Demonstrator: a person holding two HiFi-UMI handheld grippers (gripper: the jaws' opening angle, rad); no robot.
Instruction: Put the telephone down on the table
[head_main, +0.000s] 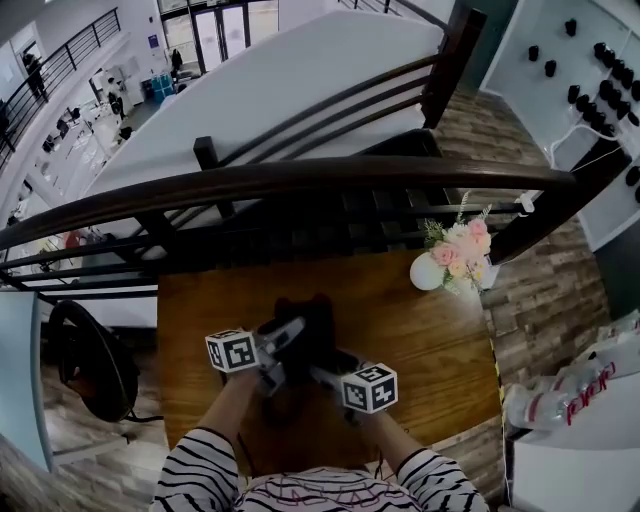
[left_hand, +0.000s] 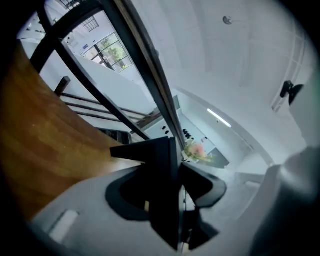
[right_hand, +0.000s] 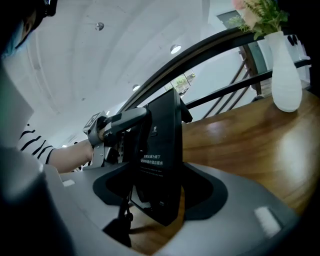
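We have the left gripper (head_main: 290, 338) and right gripper (head_main: 325, 375) both clamped on the black telephone (right_hand: 160, 150), holding it low over the table (head_main: 420, 330) mid-way toward the near edge, well apart from the far-right-corner vase (head_main: 428, 271); set-down and release look left.
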